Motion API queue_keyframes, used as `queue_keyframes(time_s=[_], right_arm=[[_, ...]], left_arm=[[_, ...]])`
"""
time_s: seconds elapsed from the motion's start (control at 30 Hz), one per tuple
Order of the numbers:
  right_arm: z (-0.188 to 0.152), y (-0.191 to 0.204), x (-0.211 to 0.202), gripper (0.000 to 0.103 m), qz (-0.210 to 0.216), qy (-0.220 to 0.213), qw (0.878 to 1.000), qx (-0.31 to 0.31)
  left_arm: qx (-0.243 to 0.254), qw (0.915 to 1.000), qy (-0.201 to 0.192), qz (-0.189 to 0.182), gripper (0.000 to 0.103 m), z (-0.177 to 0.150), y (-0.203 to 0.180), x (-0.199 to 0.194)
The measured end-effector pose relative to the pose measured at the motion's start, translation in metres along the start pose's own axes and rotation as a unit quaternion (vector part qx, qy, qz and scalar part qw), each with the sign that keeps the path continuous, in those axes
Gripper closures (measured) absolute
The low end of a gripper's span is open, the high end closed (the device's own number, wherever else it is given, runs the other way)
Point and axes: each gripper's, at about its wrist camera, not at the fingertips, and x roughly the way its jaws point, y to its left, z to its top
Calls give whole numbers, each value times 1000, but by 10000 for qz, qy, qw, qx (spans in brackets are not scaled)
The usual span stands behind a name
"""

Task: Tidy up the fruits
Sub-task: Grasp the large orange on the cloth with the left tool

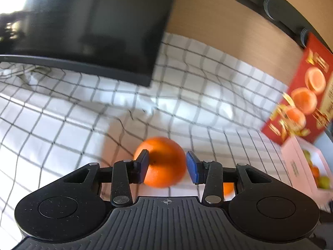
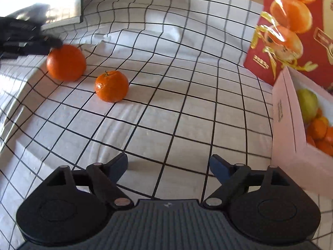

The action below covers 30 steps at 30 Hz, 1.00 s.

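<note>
In the left wrist view my left gripper [image 1: 167,166] has its blue pads around a large orange [image 1: 164,162] on the checked cloth; the pads look near its sides, with a small gap at the right pad. A second orange [image 1: 228,188] peeks out behind the right finger. In the right wrist view my right gripper [image 2: 168,166] is open and empty above the cloth. The large orange [image 2: 66,62] lies far left with the left gripper [image 2: 52,42] at it, and a smaller mandarin [image 2: 111,86] lies beside it. A pink box [image 2: 288,125] at right holds several fruits [image 2: 316,125].
A white cloth with black grid [image 2: 177,104] covers the table. A red carton printed with oranges [image 2: 291,25] stands behind the pink box [image 1: 295,162]. A dark monitor [image 1: 89,25] stands at the back left. A wooden wall [image 1: 218,25] lies behind.
</note>
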Motion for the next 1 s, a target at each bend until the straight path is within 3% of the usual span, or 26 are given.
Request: queue_keyframes(time_s=[0.13,0.33,0.5,0.6,0.77,0.83,1.0], right_arm=[[-7,-5,-1,9,103,-44,9998,143],[-18,-5,-3,2,108,-229,9996,160],[-25,-7,-6,0,121,-407,9990,144],[-28,-7,-8,0,134,-468,9987,131],[-31,-7,-10,0,116,-518,9985,157],[-31,-6,-10,0,109,-522,9985,160],[-32,-6,-10,0,97,-529,9984,163]], left_arm=[[248,9989,258,-290,60,-13,-9,-14],[651,9977,-157,97,60,-2,-18,-30],[671,9975,238,7,60,7,-25,-16],[1245,9912,447,65,60,-8,-41,-15],[1979,9781,289,567,57,-24,-53,-10],[2025,9752,405,800,52,-22,-51,-5],[1586,9839,535,628,52,-9,-35,0]])
